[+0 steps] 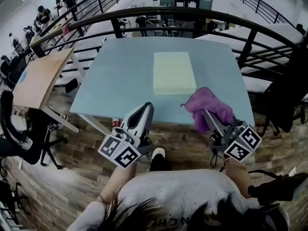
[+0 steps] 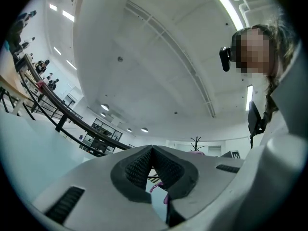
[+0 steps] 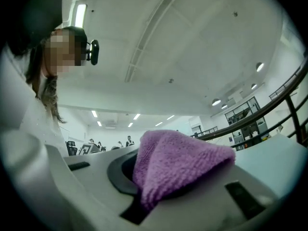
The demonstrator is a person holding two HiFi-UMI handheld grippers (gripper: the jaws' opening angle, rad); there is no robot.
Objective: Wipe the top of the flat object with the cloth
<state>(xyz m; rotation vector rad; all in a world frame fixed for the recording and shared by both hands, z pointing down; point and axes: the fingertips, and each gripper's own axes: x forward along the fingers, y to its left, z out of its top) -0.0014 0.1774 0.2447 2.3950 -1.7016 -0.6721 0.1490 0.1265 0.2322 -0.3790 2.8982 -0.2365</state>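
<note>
Tabletop (image 1: 110, 81) lies bare either side of the pad (image 1: 173, 72); a railing (image 1: 192, 11) curves round its far edge.

Flat object (image 1: 173, 72): pale yellow rectangular slab; lies flat near the middle of the light blue table (image 1: 120, 81), long side running away from the person; top face bare.
Cloth (image 1: 208, 106): purple terry, bunched; pinched in the right gripper (image 1: 204, 113), over the table's near edge, near the slab's near right corner.
</note>
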